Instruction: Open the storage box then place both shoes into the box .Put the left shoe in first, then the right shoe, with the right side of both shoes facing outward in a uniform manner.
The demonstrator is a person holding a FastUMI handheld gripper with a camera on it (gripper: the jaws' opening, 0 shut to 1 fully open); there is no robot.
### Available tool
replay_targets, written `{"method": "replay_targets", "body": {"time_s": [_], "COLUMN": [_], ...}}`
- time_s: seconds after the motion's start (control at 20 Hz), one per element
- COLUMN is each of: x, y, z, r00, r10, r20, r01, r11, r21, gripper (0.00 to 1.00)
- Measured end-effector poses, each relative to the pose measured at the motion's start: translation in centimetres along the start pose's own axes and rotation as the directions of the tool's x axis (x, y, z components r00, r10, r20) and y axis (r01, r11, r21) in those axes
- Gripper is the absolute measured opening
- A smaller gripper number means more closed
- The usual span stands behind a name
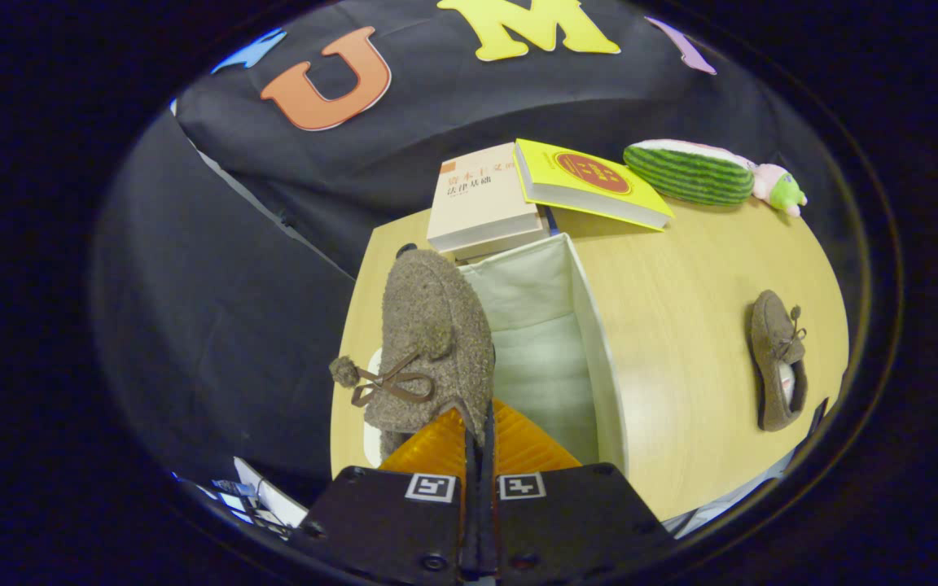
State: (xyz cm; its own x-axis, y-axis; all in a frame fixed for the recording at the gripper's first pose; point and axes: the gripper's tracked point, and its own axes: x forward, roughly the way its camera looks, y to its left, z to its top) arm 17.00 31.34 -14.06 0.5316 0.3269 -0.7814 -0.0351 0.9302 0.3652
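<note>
Pinching the heel rim of a soft, light fleece shoe point(435, 342), the fingers point(479, 435) are clenched, holding it above the open storage box point(591, 342); a second shoe point(777, 362) lies on the surface point(681, 325).

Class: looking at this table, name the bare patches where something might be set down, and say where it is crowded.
Bare wood lies between the box and the loose shoe, reaching back toward the yellow book. Crowded: behind the box, where two books sit. The gripper, shut on the held shoe, hangs over the box's near-left edge.

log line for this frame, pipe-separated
gripper: shut on held shoe | held shoe over open storage box | second shoe: on table, right of box
</note>
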Motion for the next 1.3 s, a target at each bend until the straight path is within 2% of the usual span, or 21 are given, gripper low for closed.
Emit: {"method": "replay_targets", "body": {"time_s": [0.45,0.75,0.85,0.9,1.05,1.1,1.3], "x": [4.4,5.6,5.2,4.6,2.7,1.8,-0.8], "y": [0.6,0.1,0.5,0.7,-0.5,-0.8,-2.5], "z": [-2.5,-2.5,-2.5,-2.4,-1.2,-0.9,-0.8], "r00": [0.999,1.000,0.999,0.999,0.999,0.999,0.999], "r10": [-0.041,-0.008,0.018,0.031,-0.021,-0.029,-0.046], "r20": [-0.019,-0.020,-0.026,-0.021,0.026,0.034,0.020], "r01": [0.040,0.007,-0.019,-0.032,0.025,0.035,0.049], "r11": [0.998,1.000,0.998,0.996,0.987,0.984,0.983], "r21": [-0.041,-0.024,-0.059,-0.079,-0.156,-0.172,-0.176], "gripper": [0.06,0.10,0.25,0.40,0.88,0.93,0.98]}}
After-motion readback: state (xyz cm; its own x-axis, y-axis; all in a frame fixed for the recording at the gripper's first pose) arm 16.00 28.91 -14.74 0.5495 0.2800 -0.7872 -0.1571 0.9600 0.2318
